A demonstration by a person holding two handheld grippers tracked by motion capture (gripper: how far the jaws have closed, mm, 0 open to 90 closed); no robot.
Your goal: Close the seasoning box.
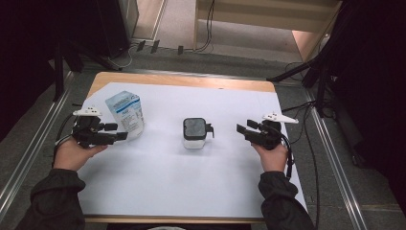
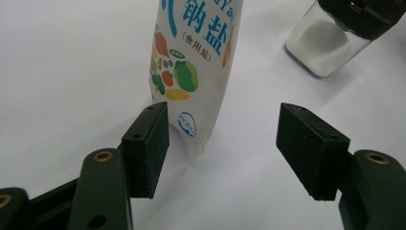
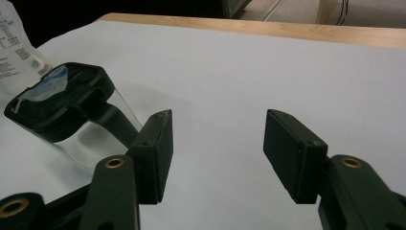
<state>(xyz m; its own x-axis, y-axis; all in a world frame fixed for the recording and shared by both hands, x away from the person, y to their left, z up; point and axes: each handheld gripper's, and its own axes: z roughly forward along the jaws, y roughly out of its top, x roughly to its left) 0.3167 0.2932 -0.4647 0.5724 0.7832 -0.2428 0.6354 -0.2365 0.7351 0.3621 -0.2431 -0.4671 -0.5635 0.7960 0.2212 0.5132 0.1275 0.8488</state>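
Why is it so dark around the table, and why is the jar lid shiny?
High view: light falls on the white sheet, leaving the room's edges black. Right gripper view: the jar has a glossy lid mirroring the salt bag. Left gripper view: that bag's print looks sharp.

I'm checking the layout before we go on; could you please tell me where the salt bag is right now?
In the high view the salt bag stands at the table's left, just beyond the left gripper and left of the jar.
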